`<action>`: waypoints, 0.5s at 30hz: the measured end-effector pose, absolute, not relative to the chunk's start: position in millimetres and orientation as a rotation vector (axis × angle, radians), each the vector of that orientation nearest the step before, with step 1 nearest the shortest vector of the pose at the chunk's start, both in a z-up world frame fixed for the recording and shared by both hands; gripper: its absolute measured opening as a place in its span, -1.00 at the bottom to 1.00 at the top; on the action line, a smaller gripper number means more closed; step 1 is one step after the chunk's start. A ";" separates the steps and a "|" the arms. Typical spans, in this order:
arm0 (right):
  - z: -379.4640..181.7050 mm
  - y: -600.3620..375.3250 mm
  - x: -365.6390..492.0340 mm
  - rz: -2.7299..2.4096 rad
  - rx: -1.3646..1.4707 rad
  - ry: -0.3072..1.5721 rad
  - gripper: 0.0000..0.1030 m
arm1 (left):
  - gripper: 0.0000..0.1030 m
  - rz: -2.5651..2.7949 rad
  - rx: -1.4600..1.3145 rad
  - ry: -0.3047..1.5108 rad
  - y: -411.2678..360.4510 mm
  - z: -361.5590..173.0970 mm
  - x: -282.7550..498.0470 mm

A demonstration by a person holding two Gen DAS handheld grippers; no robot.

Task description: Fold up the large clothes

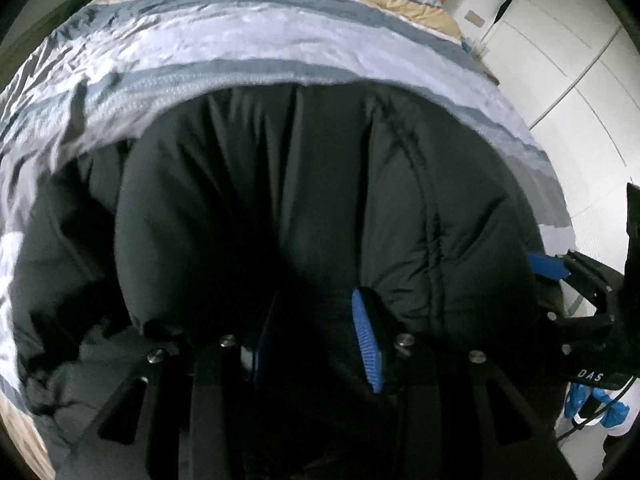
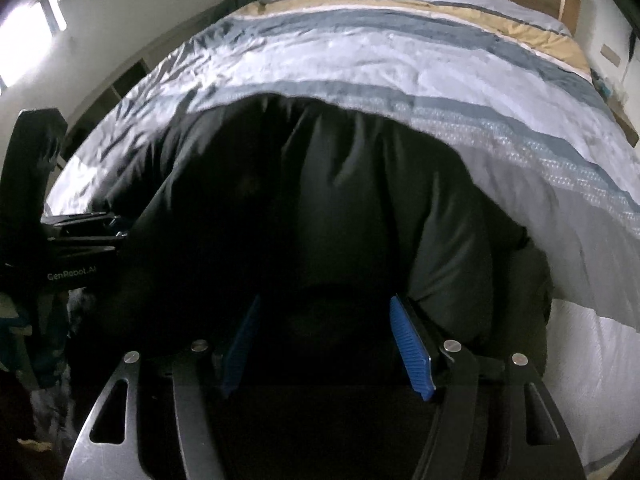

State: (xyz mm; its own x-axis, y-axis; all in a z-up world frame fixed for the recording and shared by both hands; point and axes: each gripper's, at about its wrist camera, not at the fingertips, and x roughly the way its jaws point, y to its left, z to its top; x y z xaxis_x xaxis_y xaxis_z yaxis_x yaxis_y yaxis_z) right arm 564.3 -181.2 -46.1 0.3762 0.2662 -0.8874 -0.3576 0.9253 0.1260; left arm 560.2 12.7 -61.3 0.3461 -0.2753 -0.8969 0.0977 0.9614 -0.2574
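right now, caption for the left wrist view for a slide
Left tool pinching the black jacket on the striped duvet.

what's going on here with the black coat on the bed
A person is working a big black padded jacket with a claw in each hand, on a bed with a striped duvet. The left claw and the right claw both sit at the jacket's near edge, fingers parted with dark fabric between them. Whether either is really gripping is too dark to tell. The jacket lies bunched and puffy, not yet a neat fold.
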 end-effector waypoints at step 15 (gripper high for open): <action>-69.6 -179.5 558.4 0.367 -0.135 1.205 0.27 | -0.30 -0.243 -0.114 1.252 6.8 -71.0 551.4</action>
State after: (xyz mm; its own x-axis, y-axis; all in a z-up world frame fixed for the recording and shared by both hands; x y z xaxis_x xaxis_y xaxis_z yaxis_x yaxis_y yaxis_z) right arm 558.4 -179.5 -69.6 0.3070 0.2053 -0.9293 -0.3472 0.9333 0.0915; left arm 551.4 6.8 -71.0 0.2915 -0.2443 -0.9248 0.1197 0.9686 -0.2181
